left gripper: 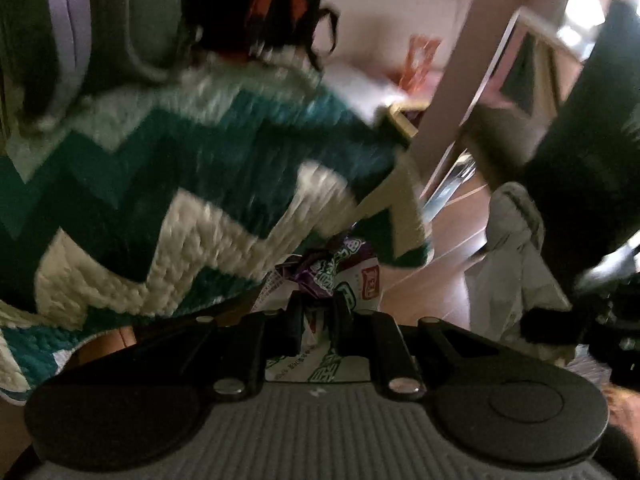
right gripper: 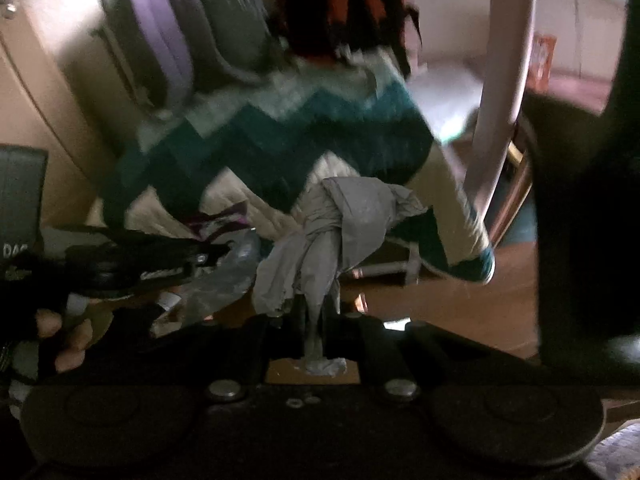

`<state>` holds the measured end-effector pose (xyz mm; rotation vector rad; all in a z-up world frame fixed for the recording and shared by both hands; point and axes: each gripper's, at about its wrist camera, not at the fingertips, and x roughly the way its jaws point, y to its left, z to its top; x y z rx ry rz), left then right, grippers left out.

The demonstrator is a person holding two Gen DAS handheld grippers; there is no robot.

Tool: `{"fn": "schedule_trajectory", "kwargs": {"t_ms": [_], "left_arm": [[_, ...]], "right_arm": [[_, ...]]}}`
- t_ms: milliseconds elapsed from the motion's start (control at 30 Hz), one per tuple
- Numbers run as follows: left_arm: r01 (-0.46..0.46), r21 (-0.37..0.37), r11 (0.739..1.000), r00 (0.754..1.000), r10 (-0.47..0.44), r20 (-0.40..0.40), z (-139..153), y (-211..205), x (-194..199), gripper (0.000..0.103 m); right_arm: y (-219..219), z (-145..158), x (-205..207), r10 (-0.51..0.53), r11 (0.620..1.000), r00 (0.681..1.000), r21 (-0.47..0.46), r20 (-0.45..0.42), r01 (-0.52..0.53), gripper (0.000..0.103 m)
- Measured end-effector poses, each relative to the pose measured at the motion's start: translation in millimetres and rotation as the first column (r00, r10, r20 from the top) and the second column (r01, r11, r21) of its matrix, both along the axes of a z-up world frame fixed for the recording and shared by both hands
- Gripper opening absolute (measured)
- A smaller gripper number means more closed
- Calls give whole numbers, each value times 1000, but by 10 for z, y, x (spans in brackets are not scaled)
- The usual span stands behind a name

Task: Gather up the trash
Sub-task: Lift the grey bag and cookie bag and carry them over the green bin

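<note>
My left jaws [left gripper: 316, 312] are pinched on a crumpled snack wrapper [left gripper: 332, 268], white with purple and green print. It sticks up between the fingers, clear of the floor. My right jaws [right gripper: 318, 312] are clamped on a twisted neck of grey plastic bag [right gripper: 332, 224]; the bag's knotted bulk bunches just above the fingertips (both views motion-blurred). Behind both: a teal-and-cream zigzag blanket [left gripper: 168, 184], draped and hanging. Wooden floor [right gripper: 460, 312] below it. In the right wrist view my left gripper shows at the left edge, a hand [right gripper: 64, 332] under it. The grey bag appears at right in the left view.
</note>
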<state>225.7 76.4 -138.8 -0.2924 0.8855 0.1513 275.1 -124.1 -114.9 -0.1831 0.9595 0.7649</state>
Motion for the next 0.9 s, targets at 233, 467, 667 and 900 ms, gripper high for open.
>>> {"fn": "schedule_trajectory", "kwargs": {"t_ms": [233, 467, 667, 900], "left_arm": [[47, 44, 998, 985, -54, 165, 981, -381, -162, 14], [99, 79, 992, 945, -119, 305, 1808, -772, -70, 14], [146, 117, 982, 905, -180, 386, 2333, -1138, 130, 14], [213, 167, 963, 862, -266, 431, 2881, -1649, 532, 14]], "right_arm": [[-365, 744, -376, -5, 999, 989, 48, 148, -2, 6], [-776, 1529, -430, -81, 992, 945, 115, 316, 47, 6], [-1145, 2044, -298, -174, 979, 890, 171, 422, 111, 6], [-1665, 2468, 80, -291, 955, 841, 196, 457, 224, 6]]}}
